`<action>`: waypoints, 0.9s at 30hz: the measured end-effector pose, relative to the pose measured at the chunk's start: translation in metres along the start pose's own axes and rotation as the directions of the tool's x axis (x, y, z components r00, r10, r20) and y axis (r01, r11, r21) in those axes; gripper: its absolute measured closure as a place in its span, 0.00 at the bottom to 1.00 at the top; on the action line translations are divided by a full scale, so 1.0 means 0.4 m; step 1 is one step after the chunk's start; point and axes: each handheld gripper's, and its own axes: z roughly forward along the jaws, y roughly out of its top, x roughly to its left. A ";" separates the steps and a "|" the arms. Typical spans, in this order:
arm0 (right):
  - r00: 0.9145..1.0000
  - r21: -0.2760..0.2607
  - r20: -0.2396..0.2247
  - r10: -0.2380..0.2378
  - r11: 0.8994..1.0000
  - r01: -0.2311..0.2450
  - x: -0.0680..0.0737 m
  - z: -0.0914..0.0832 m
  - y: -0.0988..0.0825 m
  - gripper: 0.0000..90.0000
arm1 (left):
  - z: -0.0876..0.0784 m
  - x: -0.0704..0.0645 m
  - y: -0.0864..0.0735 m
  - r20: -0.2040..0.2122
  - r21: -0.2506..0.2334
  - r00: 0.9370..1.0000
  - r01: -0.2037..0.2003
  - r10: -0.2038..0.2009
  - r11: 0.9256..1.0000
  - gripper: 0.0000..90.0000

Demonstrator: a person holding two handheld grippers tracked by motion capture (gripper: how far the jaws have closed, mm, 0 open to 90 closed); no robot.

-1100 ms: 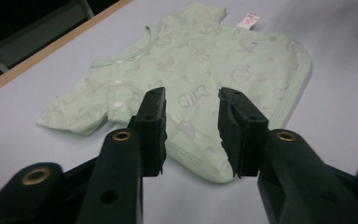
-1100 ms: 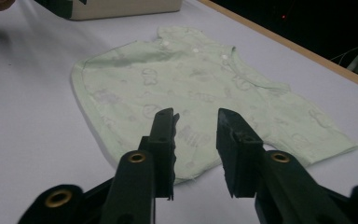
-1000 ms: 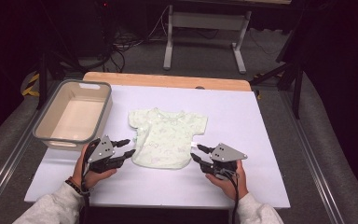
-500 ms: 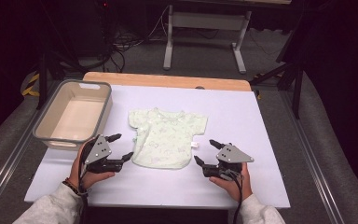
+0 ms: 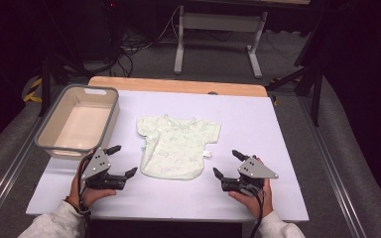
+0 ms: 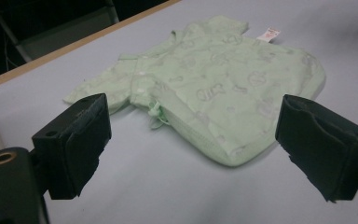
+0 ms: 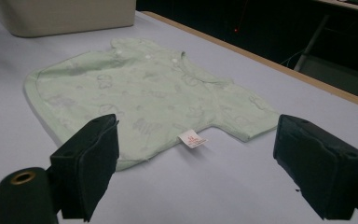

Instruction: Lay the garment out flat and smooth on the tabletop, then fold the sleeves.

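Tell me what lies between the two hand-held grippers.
The pale green baby shirt, spread flat on the white table, lies between them, apart from both, in the high view.

One pale green baby shirt (one white tag), one grey bin, two hand-held grippers.

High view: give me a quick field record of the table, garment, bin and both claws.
surface: white table top with a wooden far edge
garment: pale green printed baby shirt, spread flat at the centre, white tag at its right side
bin: grey-rimmed beige plastic tub, left of the shirt, nothing in it
left claw: jaws have just been opening, nothing between them, beside the shirt's left hem
right claw: jaws have just been opening, nothing between them, beside the shirt's right hem
contact: neither claw touches the shirt
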 end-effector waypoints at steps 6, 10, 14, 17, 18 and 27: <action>1.000 0.021 0.001 -0.019 1.000 0.019 0.003 -0.001 -0.016 0.17 | -0.002 0.001 -0.012 -0.007 0.020 1.000 0.007 -0.006 1.000 0.13; 1.000 0.030 -0.004 -0.026 0.999 0.026 0.002 0.006 -0.018 0.18 | -0.003 0.000 -0.017 -0.007 0.032 1.000 0.010 -0.010 0.999 0.13; 0.999 0.032 -0.019 -0.029 0.999 0.030 0.003 0.018 -0.016 0.18 | -0.005 -0.001 -0.020 -0.003 0.039 1.000 0.012 -0.012 0.999 0.13; 0.999 0.035 -0.030 -0.024 0.999 0.025 0.004 0.021 -0.016 0.18 | -0.001 0.001 -0.019 -0.003 0.052 1.000 0.017 -0.017 0.999 0.13; 0.999 0.036 -0.040 -0.018 0.999 0.020 0.006 0.024 -0.015 0.18 | 0.000 0.002 -0.019 0.003 0.053 1.000 0.019 -0.019 0.998 0.13; 1.000 0.041 -0.020 -0.011 0.999 0.012 -0.001 0.018 -0.016 0.19 | 0.025 0.005 -0.004 0.015 0.061 1.000 0.021 -0.022 0.998 0.11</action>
